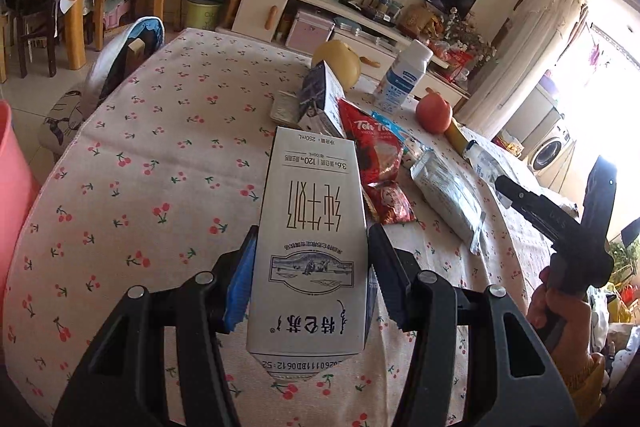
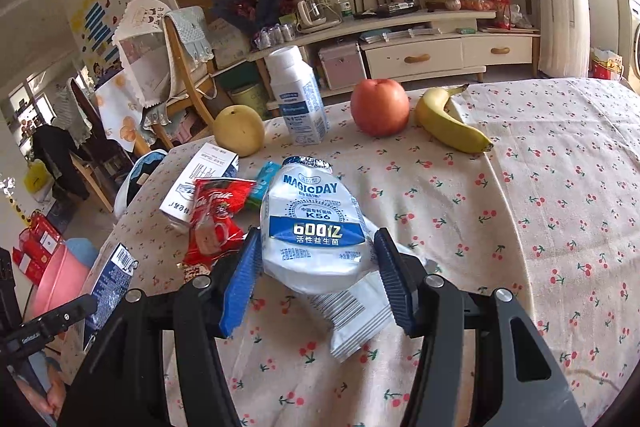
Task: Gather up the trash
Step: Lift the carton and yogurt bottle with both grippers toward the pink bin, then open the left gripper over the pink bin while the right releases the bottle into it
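My left gripper (image 1: 312,267) is shut on a white 250 mL milk carton (image 1: 316,227), held above the cherry-print tablecloth (image 1: 160,187). My right gripper (image 2: 316,259) is shut on a crushed white MAGICDAY yogurt bottle (image 2: 316,227), its blue pads pressing both sides. Below that bottle a silver wrapper (image 2: 360,319) lies on the cloth. A red Teh Tarik sachet (image 2: 216,215), a blue wrapper (image 2: 264,183) and a second milk carton (image 2: 204,183) lie to the left. The left gripper (image 2: 48,323) shows at the lower left of the right wrist view.
A pear (image 2: 239,131), an upright white bottle (image 2: 298,99), an apple (image 2: 380,107) and a banana (image 2: 448,123) stand along the table's far edge. A pink bin (image 1: 12,179) sits on the floor off the table's left side. Chairs and a TV cabinet lie beyond.
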`<state>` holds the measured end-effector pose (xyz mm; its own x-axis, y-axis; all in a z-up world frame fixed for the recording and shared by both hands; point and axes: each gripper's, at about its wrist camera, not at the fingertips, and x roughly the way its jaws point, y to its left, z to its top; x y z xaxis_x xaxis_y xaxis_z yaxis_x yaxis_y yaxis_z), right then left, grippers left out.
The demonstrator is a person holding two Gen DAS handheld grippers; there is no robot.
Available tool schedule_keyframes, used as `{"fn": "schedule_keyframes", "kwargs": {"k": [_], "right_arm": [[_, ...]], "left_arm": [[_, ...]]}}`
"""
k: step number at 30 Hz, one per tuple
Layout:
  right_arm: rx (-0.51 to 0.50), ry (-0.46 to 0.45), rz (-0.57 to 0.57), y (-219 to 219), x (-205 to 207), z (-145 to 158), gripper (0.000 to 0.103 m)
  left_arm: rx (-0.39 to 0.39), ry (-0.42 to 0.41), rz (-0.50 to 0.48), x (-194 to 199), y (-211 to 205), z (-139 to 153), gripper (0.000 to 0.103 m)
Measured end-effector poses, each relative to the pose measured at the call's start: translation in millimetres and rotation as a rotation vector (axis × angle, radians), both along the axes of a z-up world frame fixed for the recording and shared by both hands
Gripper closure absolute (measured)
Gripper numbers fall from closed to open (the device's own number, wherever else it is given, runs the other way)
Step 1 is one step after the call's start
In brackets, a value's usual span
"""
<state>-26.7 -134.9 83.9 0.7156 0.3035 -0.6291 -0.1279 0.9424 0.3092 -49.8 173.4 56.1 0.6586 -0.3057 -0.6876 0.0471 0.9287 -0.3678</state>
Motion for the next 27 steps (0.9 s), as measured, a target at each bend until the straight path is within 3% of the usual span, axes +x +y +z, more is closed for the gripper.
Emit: {"fn": "schedule_keyframes", "kwargs": {"k": [8,15,22,27], "right_arm": [[0.015,-0.014,0.149,82.5,-13.0,14.5,0.045],[0.029,-0.041,0.334,182.3,-27.3,38.1,0.045],[0.050,-0.068,0.534,292.7,-39.0,61.6,0.045],[0.034,-0.072,0.659,368.3,-49.5,68.9,0.045]], "left_arm": [[-0.064,-0.024,0.101,-2.1,52.2,10.9,0.048],[-0.083,-0.068,0.208,-9.9,99.7,24.7,0.048],[-0.031,-0.130,0.477,-28.7,178.8,43.3,0.048],[-0.065,-0.115,0.678,-45.5,242.0,42.9,0.048]]}}
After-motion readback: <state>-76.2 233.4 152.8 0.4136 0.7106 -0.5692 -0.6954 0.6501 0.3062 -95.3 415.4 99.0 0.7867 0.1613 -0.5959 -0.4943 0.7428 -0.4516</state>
